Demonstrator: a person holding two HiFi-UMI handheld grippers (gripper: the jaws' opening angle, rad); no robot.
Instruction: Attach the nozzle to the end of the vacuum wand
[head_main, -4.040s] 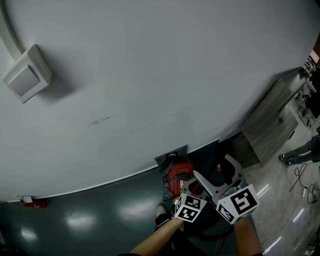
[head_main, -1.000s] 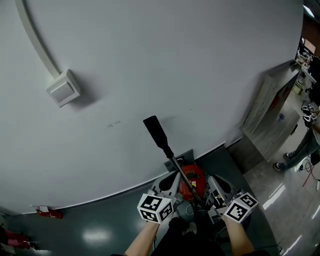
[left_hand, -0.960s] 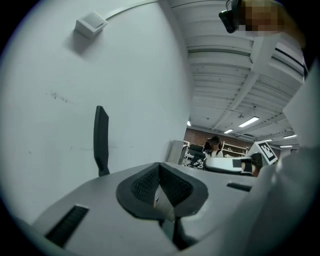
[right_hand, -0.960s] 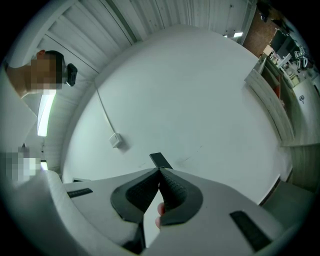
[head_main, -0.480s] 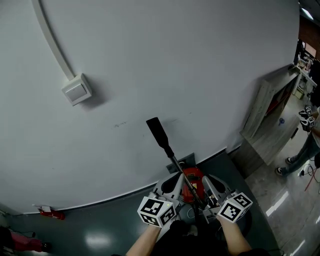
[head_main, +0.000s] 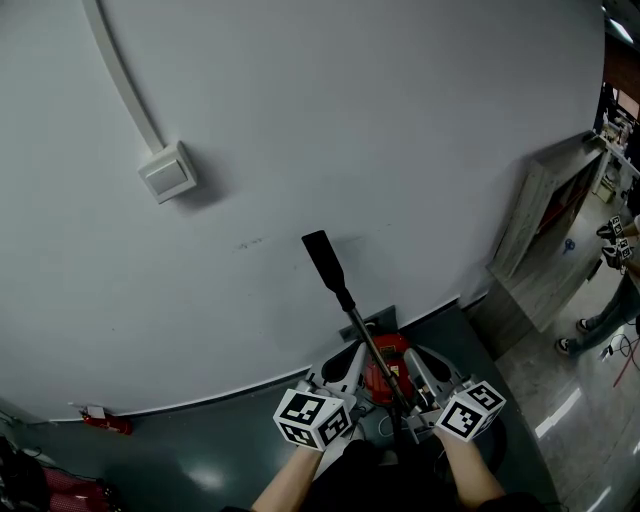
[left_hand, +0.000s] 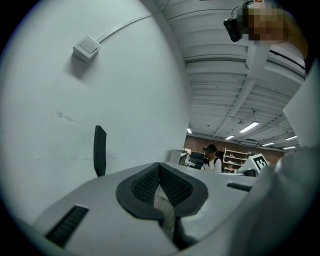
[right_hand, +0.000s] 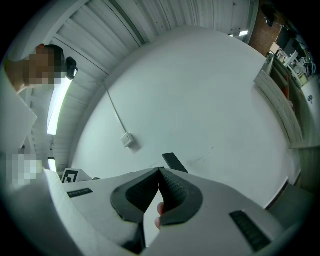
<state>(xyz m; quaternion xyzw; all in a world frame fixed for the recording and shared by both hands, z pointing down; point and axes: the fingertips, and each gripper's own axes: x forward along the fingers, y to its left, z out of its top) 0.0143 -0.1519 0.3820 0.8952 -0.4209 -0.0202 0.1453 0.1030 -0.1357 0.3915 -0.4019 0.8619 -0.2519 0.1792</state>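
Observation:
The black flat nozzle (head_main: 322, 258) sits on the end of the thin dark wand (head_main: 365, 335), which rises toward the white wall from the red vacuum body (head_main: 385, 362) on the floor. My left gripper (head_main: 348, 360) is just left of the wand's lower part and my right gripper (head_main: 412, 360) just right of it. The left gripper (left_hand: 160, 165) has its jaws shut with the pads meeting, and the nozzle (left_hand: 100, 150) stands beyond them to the left. On the right gripper (right_hand: 160, 170) the jaws are also shut, and the nozzle (right_hand: 175, 162) shows just past the tips. What holds the wand is hidden.
A white wall fills most of the view, with a switch box (head_main: 167, 172) and its conduit on it. A grey cabinet (head_main: 545, 230) stands at the right, with a person (head_main: 610, 300) beyond it. A small red object (head_main: 100, 420) lies on the dark floor at the wall's foot.
Four seconds ago no wand showed; now it stands up with the nozzle on it. Over the last second both grippers and the wand rose slightly, and the wall box slid right.

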